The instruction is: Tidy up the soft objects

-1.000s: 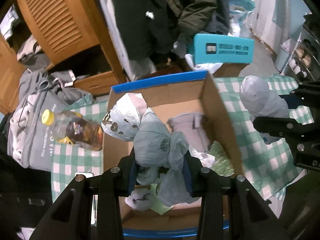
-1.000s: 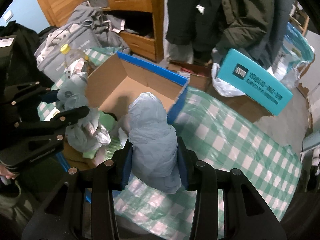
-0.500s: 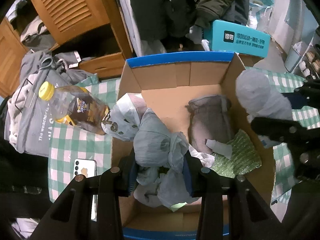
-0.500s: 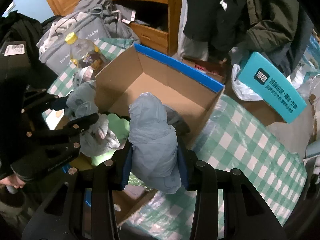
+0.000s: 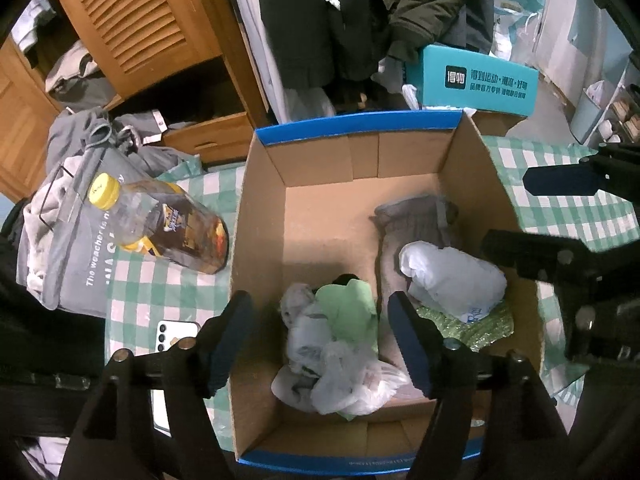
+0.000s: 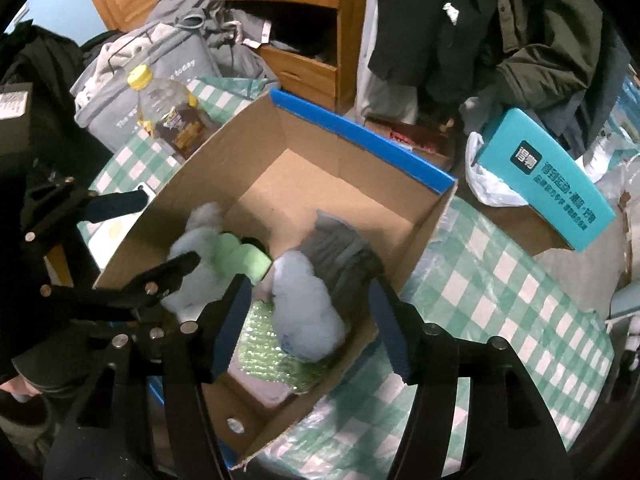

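Over the box, on checked cloth, both grippers, left and right, jaws opening, nothing pinched between. Inside the box: grey garment at the right wall, pale bag bundle lying on it, crumpled bags with green cloth nearer the front. Probably light, limp, slippery; best pinched at a bunched fold or knot.

Dim indoor light, bluish cast; fisheye bending, dark corners; slight blur.
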`<move>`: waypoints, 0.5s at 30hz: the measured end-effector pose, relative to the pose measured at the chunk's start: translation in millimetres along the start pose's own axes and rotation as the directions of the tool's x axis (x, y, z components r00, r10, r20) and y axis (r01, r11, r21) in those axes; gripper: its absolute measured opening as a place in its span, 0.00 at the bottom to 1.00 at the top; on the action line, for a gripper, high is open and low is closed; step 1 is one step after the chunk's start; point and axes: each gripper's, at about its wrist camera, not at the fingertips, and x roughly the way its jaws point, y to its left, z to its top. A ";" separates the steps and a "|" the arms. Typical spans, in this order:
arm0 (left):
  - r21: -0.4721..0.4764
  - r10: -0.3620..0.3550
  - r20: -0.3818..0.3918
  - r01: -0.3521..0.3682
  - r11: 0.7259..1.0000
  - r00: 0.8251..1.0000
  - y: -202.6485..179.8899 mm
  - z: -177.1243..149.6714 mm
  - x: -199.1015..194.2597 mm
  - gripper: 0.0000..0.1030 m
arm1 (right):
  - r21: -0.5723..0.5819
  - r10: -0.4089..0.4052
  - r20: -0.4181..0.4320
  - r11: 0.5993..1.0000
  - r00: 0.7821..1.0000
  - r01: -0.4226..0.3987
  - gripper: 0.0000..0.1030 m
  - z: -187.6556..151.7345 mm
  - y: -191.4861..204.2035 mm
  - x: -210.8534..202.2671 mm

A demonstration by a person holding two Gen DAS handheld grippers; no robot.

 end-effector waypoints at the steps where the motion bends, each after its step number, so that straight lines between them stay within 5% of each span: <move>1: -0.001 -0.004 0.002 0.004 1.000 1.000 -0.7 -0.1 -2.3 0.70 | 0.007 -0.001 0.006 1.000 1.000 0.001 0.61 0.0 -2.4 -2.2; 15: -0.002 -0.005 0.112 0.006 1.000 0.994 -9.7 1.5 -55.7 0.84 | 0.071 -0.068 0.091 0.996 0.994 0.062 0.62 -25.4 -24.8 -49.5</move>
